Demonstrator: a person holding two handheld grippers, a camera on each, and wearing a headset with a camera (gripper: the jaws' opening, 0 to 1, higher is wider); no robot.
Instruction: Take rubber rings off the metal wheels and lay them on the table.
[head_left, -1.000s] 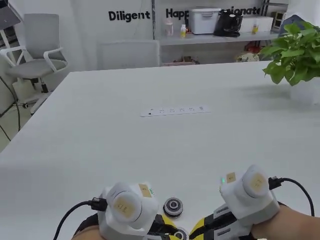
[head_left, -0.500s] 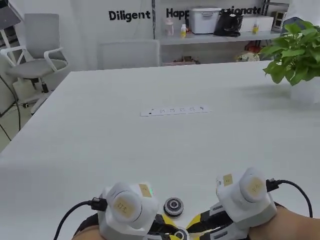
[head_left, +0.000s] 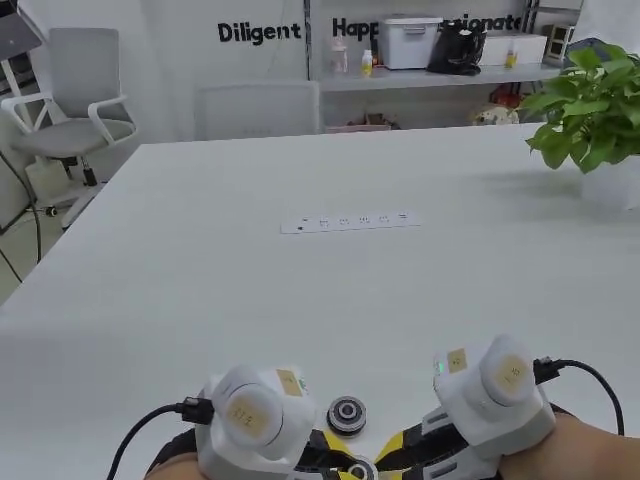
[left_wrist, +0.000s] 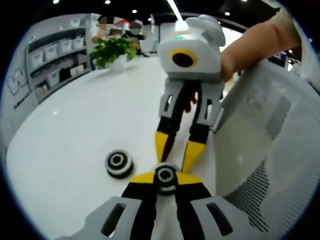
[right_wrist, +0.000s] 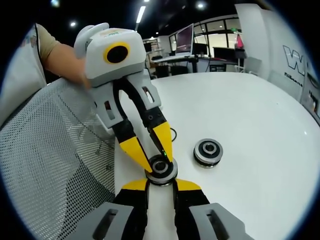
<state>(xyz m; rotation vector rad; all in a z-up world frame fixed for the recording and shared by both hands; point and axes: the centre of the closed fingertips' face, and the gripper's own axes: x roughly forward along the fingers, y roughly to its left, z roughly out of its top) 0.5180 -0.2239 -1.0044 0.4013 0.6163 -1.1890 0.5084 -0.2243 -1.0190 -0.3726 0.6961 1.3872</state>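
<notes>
Left claw (left_wrist: 166, 179), right claw (right_wrist: 161, 183) gripping wheel (right_wrist: 161, 169), second wheel (right_wrist: 208, 151) beside (plant (head_left: 585, 105) far off)

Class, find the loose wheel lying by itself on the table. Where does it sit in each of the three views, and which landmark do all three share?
Head view: the loose wheel is at bottom centre, just above the gripped wheel.
Left gripper view: it is lower left of centre, left of the gripped wheel.
Right gripper view: it is right of centre, right of the gripped wheel.
Shared landmark: the gripped wheel.
</notes>
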